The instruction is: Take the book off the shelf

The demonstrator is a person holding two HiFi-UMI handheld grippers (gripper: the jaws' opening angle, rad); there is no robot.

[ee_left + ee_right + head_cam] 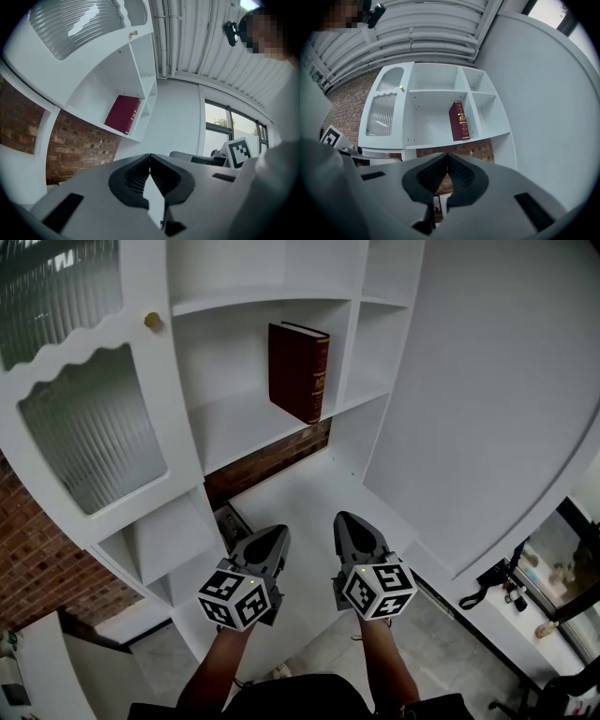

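Observation:
A dark red book with gold print on its spine stands upright on a white shelf, against the shelf's right wall. The left gripper view shows the book up and left of the jaws; the right gripper view shows the book just above the jaws. My left gripper and right gripper hang side by side well below the shelf, over the white counter. Both are shut with nothing between their tips, which meet.
The white cabinet has a ribbed glass door with a brass knob at the left and narrow cubbies at the right. A brick wall shows behind the counter. A large white wall panel stands on the right.

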